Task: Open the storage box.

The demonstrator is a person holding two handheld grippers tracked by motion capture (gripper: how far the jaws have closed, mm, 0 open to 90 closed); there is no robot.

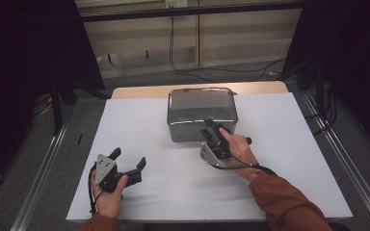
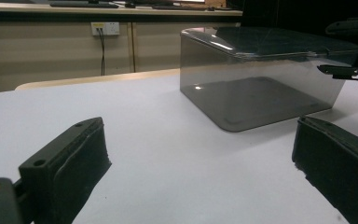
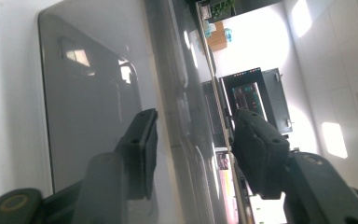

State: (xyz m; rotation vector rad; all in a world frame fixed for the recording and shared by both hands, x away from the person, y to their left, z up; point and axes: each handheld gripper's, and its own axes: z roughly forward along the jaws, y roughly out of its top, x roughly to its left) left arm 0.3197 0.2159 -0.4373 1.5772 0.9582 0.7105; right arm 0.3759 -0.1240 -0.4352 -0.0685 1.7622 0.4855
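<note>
A smoky clear plastic box (image 1: pixel 202 113) with a lid stands at the back middle of the white table (image 1: pixel 125 125). My right gripper (image 1: pixel 215 126), turned on its side, is at the box's front edge. Seen from the right gripper view, the right gripper (image 3: pixel 196 135) is open, one jaw before the box wall (image 3: pixel 88 107) and one above the lid rim (image 3: pixel 177 93). My left gripper (image 1: pixel 130 158) rests open at the front left of the table, nothing between its jaws. The left gripper view has the left gripper (image 2: pixel 198 140) facing the box (image 2: pixel 261 84), with the right gripper (image 2: pixel 347 46) at its far corner.
Metal rails (image 1: pixel 43 168) run along the floor on both sides of the table. Cables (image 1: pixel 192 72) lie on the floor behind it, below a pale wall. Dark curtains (image 1: pixel 24 57) hang at left and right.
</note>
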